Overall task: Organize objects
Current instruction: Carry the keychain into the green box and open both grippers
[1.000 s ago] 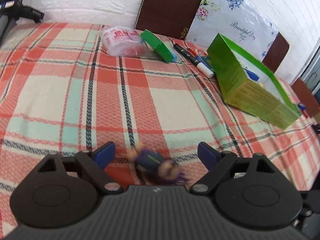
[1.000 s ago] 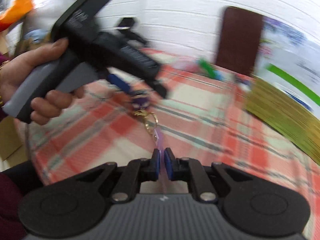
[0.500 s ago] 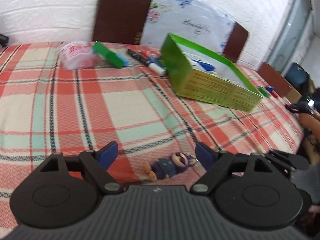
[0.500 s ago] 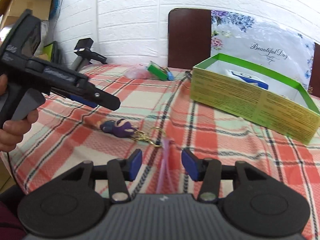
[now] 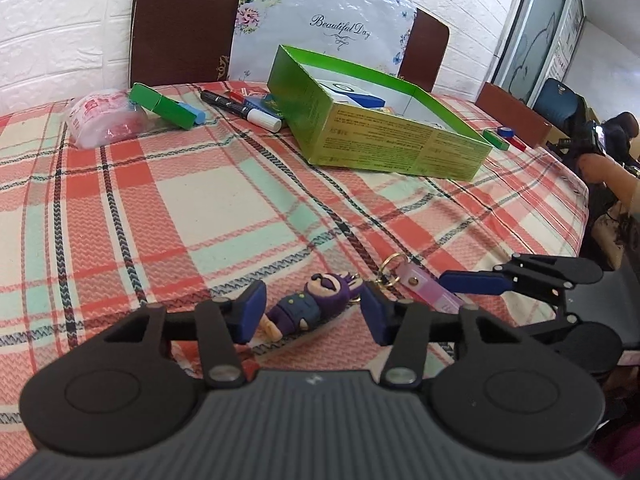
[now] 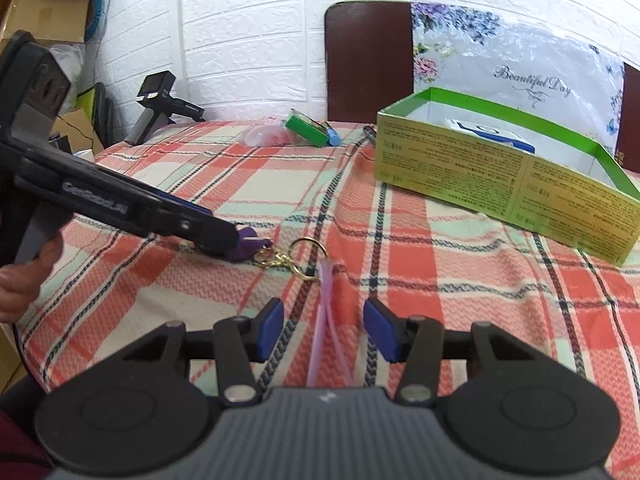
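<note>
Purple, the doll keychain (image 5: 316, 304) lies on the bench (image 5: 200, 208) between the spread fingers of the left hand-held gripper (image 5: 312, 312), probably so it can be pinched. To its right, the right hand-held gripper (image 6: 324, 326) is also spread around the pink strap (image 6: 326, 320), and the green box (image 5: 384, 136) waits farther behind.

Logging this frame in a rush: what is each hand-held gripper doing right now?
Left hand-held gripper: open, astride the purple figure keychain, not gripping it.
Right hand-held gripper: open, pink strap between its jaws, unclamped.
</note>
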`<action>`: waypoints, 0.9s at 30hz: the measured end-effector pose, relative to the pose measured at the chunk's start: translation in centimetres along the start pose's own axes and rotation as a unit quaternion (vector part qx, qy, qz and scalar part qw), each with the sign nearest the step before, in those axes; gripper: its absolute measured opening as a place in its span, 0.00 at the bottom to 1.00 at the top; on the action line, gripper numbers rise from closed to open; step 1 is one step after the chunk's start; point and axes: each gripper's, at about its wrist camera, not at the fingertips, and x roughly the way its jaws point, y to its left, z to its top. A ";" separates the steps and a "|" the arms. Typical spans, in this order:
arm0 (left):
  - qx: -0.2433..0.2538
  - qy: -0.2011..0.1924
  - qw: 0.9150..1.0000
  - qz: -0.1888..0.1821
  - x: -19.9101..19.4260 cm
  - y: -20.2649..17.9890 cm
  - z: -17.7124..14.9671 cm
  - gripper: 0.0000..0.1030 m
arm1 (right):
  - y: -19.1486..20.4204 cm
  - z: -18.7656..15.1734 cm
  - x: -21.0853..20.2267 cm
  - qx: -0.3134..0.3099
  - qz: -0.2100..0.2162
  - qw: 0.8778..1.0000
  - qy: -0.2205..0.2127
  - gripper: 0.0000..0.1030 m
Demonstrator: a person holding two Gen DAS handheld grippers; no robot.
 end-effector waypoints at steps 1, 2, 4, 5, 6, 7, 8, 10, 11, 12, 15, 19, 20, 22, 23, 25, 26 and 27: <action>-0.003 0.002 1.000 -0.003 -0.1 0.2 0.1 0.52 | -0.1 0.0 0.1 0.001 0.000 1.000 0.000 0.45; -0.007 0.002 1.000 0.002 -0.2 0.4 0.1 0.52 | 0.0 0.0 0.1 0.002 0.001 1.000 0.000 0.45; -0.003 0.002 1.000 0.007 -0.4 0.5 0.1 0.54 | 0.0 0.0 0.1 0.000 0.002 1.000 -0.001 0.45; 0.003 0.004 1.000 0.003 -0.4 0.4 0.1 0.57 | 0.1 0.0 0.1 0.000 0.002 1.000 0.000 0.45; 0.011 0.007 1.000 0.002 -0.4 0.2 0.0 0.58 | 0.1 0.0 0.2 0.000 0.002 1.000 0.000 0.45; 0.022 0.011 1.000 0.004 -0.3 -0.1 -0.2 0.58 | 0.1 0.0 0.2 0.000 0.002 1.000 0.000 0.45; 0.032 0.014 0.999 0.008 -0.1 -0.5 -0.3 0.57 | 0.1 0.0 0.2 0.000 0.002 1.000 0.000 0.45; 0.051 0.012 0.998 0.022 0.2 -1.0 -0.6 0.57 | 0.1 0.0 0.2 0.002 0.001 1.000 0.000 0.45; 0.055 0.010 0.998 0.025 0.3 -1.2 -0.6 0.52 | 0.2 0.0 0.2 0.001 0.000 1.000 0.000 0.45; 0.052 0.010 0.998 0.025 0.4 -1.2 -0.6 0.47 | 0.2 0.0 0.2 0.000 -0.001 1.000 0.000 0.45; 0.035 0.015 0.999 0.013 0.8 -1.1 -0.3 0.36 | 0.2 -0.1 0.1 -0.001 -0.001 1.000 0.002 0.39; 0.046 0.023 0.999 -0.007 1.7 -2.6 0.1 0.36 | -0.6 0.0 -0.1 0.011 -0.012 1.000 0.003 0.11; 0.053 0.026 0.998 -0.013 2.1 -3.3 0.2 0.36 | -0.9 0.0 -0.2 0.017 -0.012 1.000 0.003 0.10; 0.069 0.030 0.997 -0.017 3.0 -4.8 0.5 0.36 | -1.1 -0.1 -0.3 0.014 -0.022 1.000 -0.001 0.10; 0.077 0.032 0.996 -0.019 3.5 -5.6 0.6 0.36 | -1.3 -0.2 -0.5 0.011 -0.034 0.999 -0.004 0.09; 0.086 0.036 0.995 -0.030 4.5 -6.8 1.1 0.36 | -2.2 -0.2 -1.0 0.016 -0.063 0.998 -0.013 0.08; 0.087 0.037 0.995 -0.037 5.0 -7.3 1.3 0.36 | -2.9 -0.3 -1.2 0.029 -0.069 0.997 -0.015 0.08; 0.087 0.037 0.995 -0.038 5.4 -7.7 1.5 0.36 | -3.8 -0.3 -1.4 0.044 -0.073 0.996 -0.015 0.08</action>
